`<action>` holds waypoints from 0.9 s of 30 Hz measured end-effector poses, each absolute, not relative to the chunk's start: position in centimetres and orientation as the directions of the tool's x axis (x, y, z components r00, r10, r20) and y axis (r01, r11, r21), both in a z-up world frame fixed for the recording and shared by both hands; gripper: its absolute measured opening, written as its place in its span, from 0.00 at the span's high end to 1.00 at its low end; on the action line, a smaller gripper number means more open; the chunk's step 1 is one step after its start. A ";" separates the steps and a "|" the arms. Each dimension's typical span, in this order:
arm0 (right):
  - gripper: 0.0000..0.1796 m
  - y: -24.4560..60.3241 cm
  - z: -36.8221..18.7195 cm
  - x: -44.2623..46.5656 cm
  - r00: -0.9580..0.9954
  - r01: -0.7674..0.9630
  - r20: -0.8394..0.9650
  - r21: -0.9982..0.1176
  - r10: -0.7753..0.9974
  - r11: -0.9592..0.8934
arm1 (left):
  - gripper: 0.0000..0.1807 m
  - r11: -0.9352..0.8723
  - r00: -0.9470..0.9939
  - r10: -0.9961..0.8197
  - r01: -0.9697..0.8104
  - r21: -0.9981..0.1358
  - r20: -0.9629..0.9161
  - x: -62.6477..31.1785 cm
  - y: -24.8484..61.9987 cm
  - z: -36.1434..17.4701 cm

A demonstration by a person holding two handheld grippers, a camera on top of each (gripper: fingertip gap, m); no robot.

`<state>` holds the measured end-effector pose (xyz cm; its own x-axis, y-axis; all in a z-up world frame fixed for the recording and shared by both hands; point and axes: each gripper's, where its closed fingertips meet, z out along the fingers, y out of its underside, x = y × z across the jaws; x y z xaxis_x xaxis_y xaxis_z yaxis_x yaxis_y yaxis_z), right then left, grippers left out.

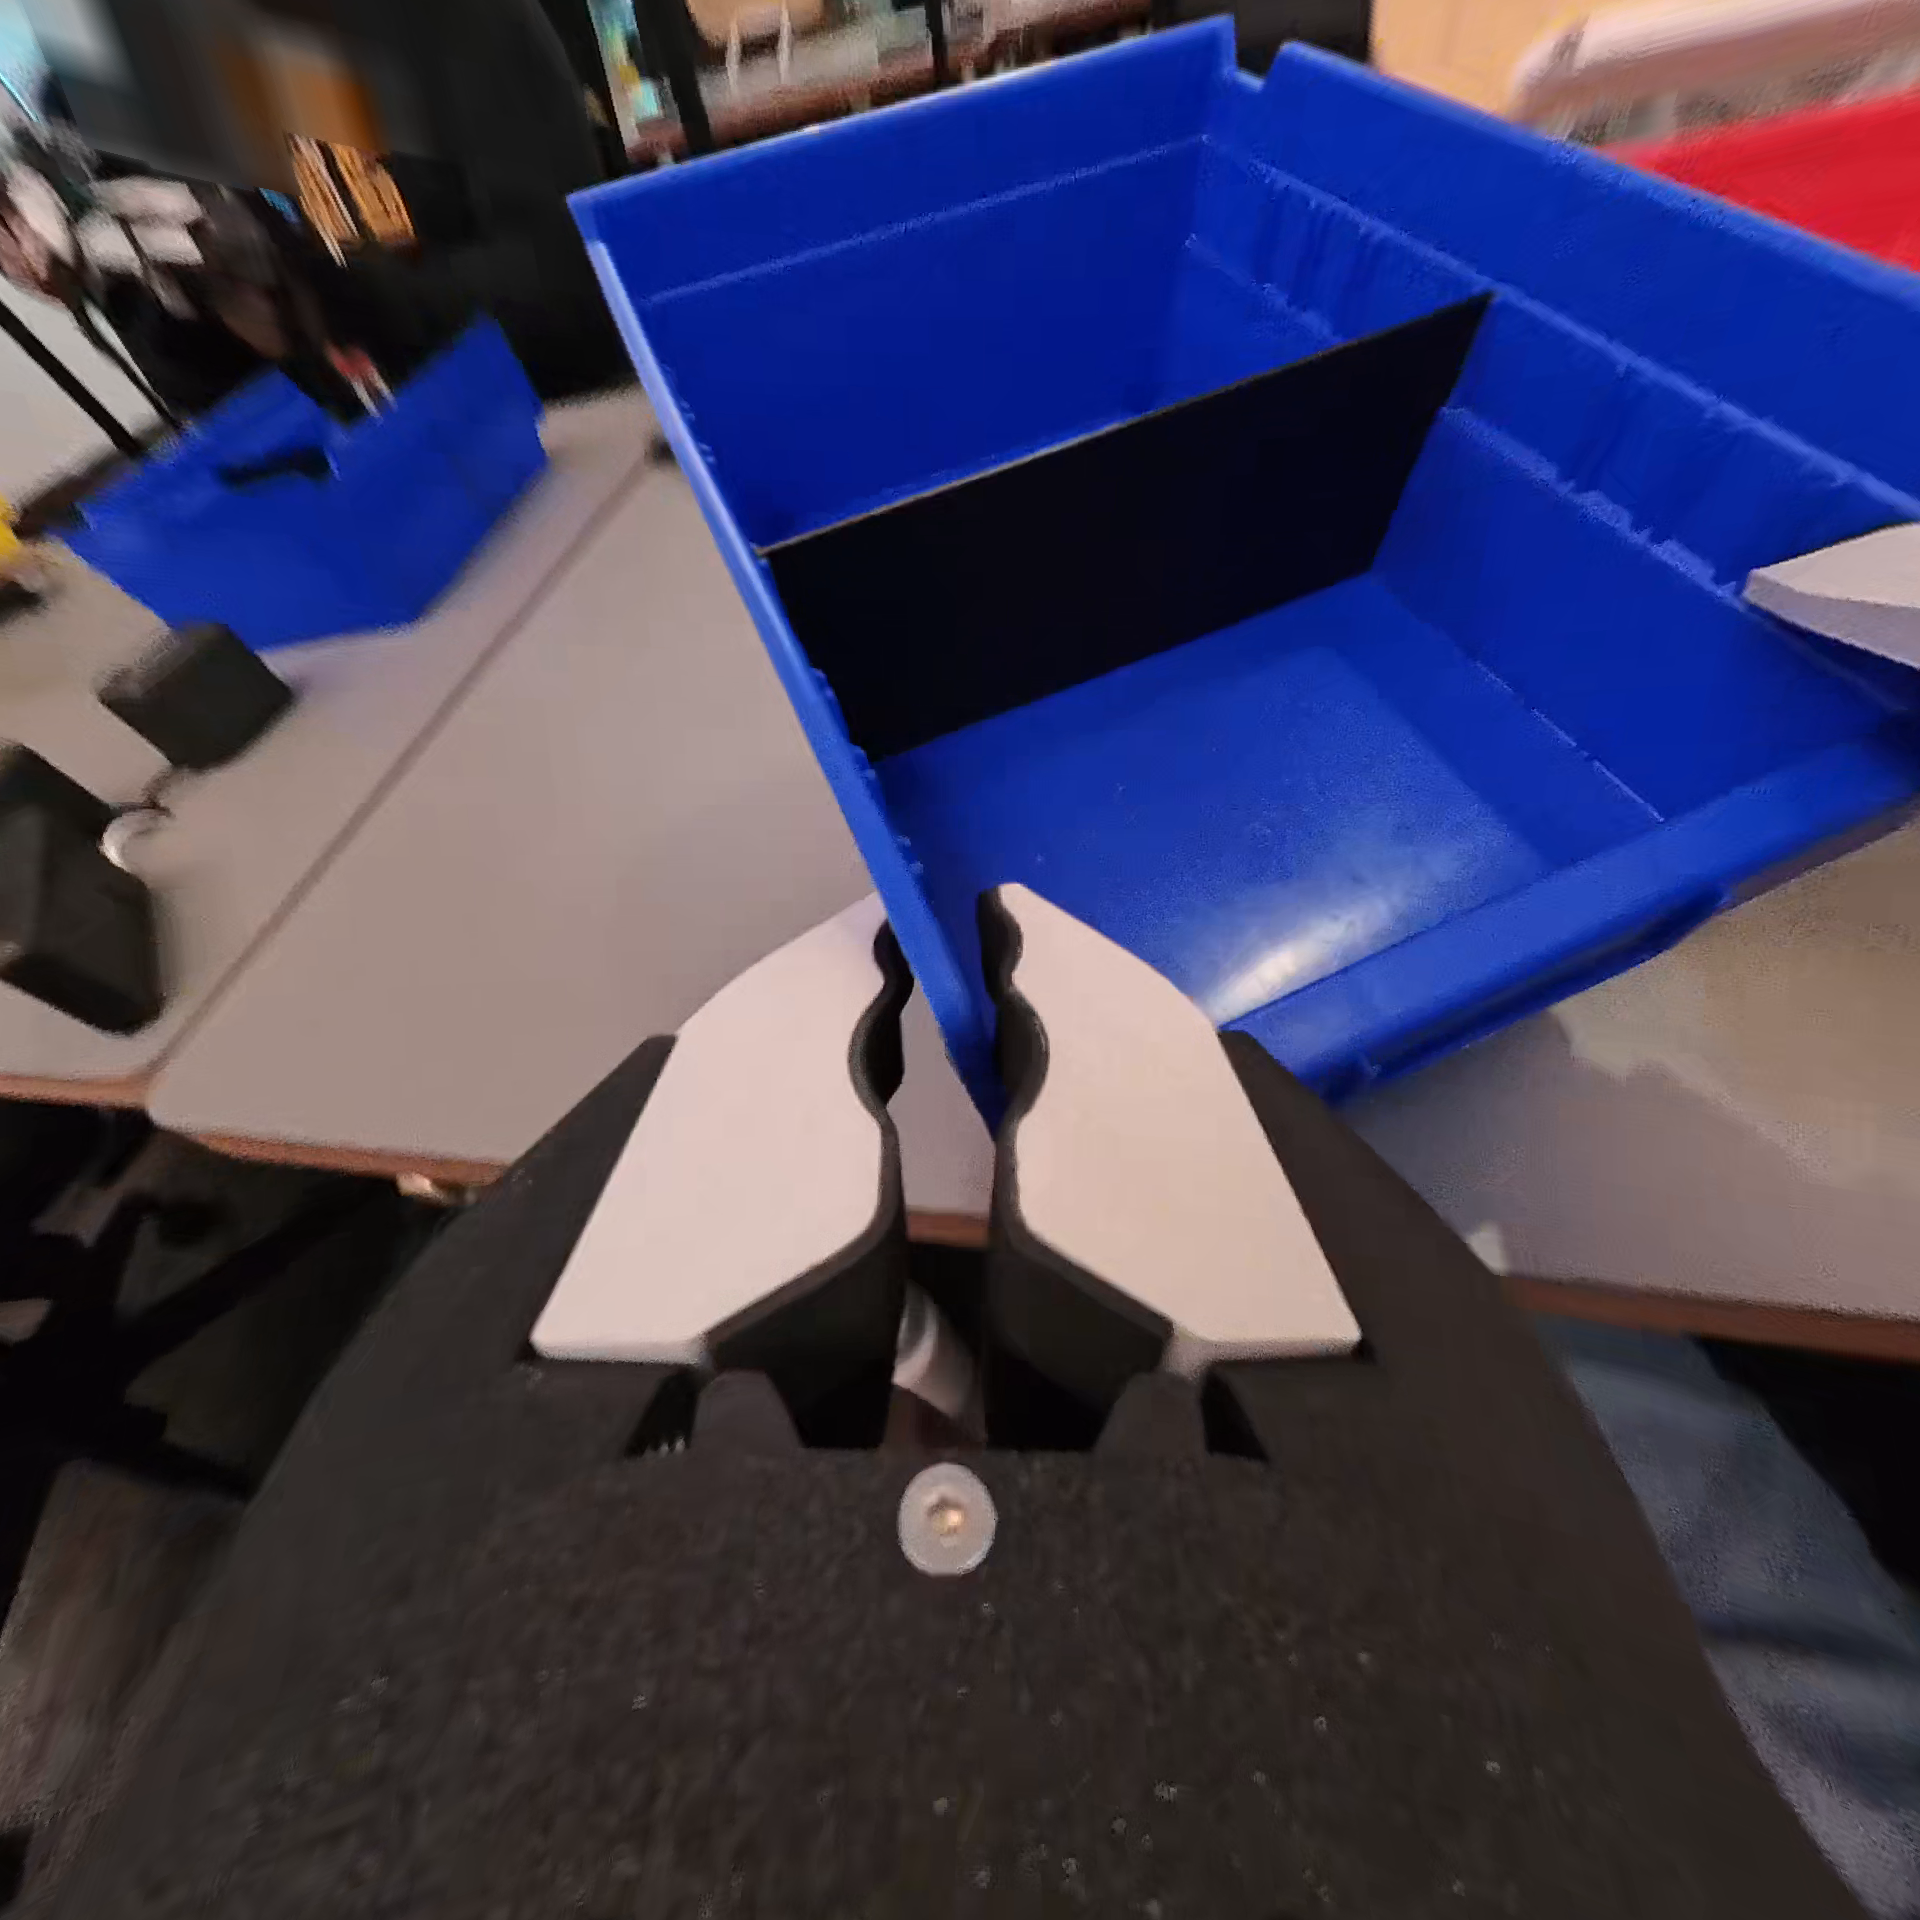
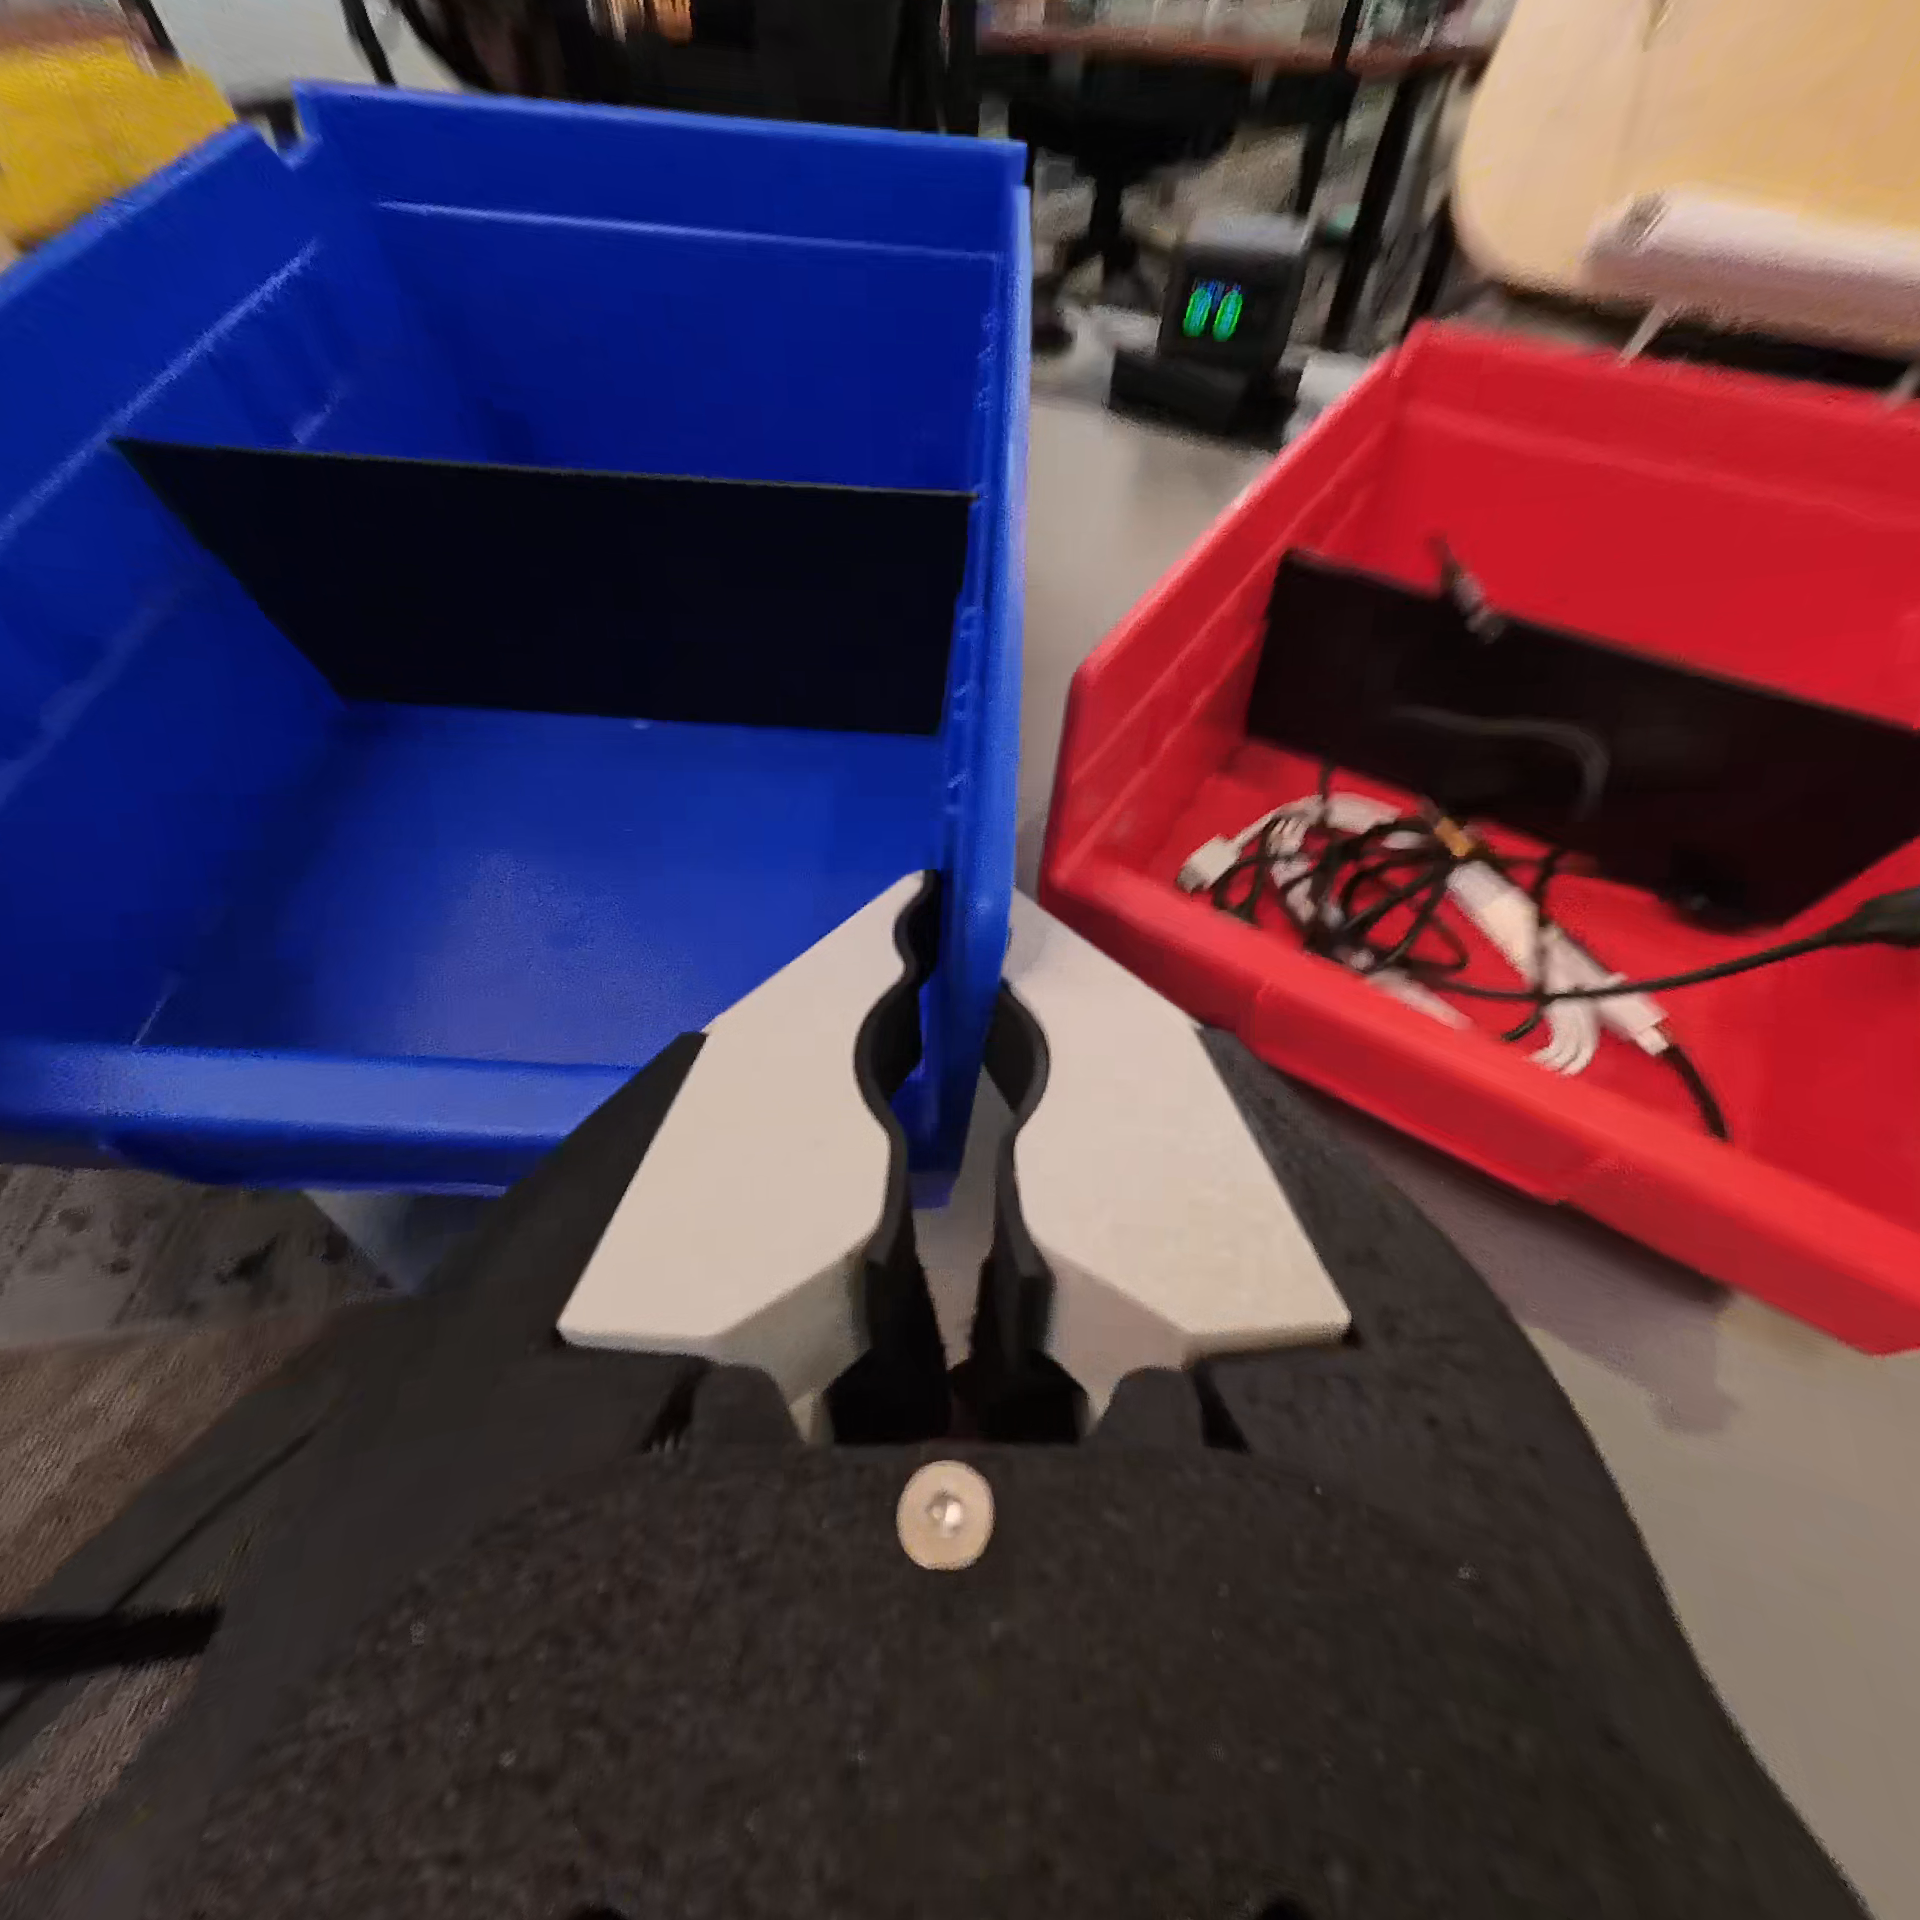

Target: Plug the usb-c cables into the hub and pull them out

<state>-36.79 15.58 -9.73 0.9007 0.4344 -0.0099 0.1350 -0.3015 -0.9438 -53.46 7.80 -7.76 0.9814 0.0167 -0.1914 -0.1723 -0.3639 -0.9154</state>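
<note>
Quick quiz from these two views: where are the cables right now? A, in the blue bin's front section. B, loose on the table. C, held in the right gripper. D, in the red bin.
D: the tangle of black and white cables lies on the floor of the red bin, while the blue bin shows an empty front section.

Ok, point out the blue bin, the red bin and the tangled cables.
blue bin [image 2: 468, 914], right wrist view, bare floor.
red bin [image 2: 1455, 1132], right wrist view, near rim.
tangled cables [image 2: 1382, 904], right wrist view, black loops.
</note>
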 end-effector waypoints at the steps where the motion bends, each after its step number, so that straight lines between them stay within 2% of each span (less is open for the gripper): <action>1: 0.98 15.6 -8.0 -36.1 0.904 0.126 0.008 -0.960 0.427 -0.250 | 0.94 -0.316 0.979 0.020 -0.187 -0.930 -0.204 -52.8 7.9 -6.3; 7: 0.98 15.5 2.4 -25.3 0.963 0.077 0.080 -0.997 0.259 0.023 | 0.94 -0.015 0.959 -0.121 -0.258 -0.966 -0.255 -42.6 11.6 3.3; 10: 0.98 15.7 5.2 -16.6 0.992 0.055 0.063 -0.995 0.109 0.078 | 0.94 0.100 0.945 -0.274 -0.155 -0.983 -0.177 -34.1 14.6 6.1; 12: 0.98 15.6 5.8 -10.6 0.999 0.027 0.030 -0.994 0.023 0.104 | 0.95 0.108 0.924 -0.363 -0.086 -0.990 -0.120 -28.1 16.7 6.4; 16: 0.98 16.7 2.8 1.7 0.983 0.087 0.086 -0.996 -0.164 -0.001 | 0.95 0.021 0.884 -0.455 -0.114 -0.993 -0.111 -16.0 20.1 2.8; 19: 0.98 17.6 -2.4 8.9 0.985 -0.049 -0.027 -0.991 -0.169 -0.128 | 0.94 -0.095 0.861 -0.507 -0.094 -0.991 -0.033 -8.9 20.8 -1.6; 21: 0.99 17.5 -5.9 12.1 0.982 -0.113 -0.083 -0.978 -0.172 -0.174 | 0.94 -0.154 0.858 -0.513 -0.114 -0.981 -0.019 -5.8 20.8 -4.8; 27: 0.98 17.0 -11.8 16.9 0.978 -0.086 -0.012 -0.932 -0.208 -0.351 | 0.94 -0.307 0.833 -0.552 -0.169 -0.937 0.031 -1.3 21.1 -11.7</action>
<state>16.95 16.97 -11.76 0.9780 -0.2081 -0.0121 -0.0862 -0.3510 -0.9324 -1.31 21.14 -11.69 0.8330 -0.5524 0.0313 -0.1687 -0.3074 -0.9365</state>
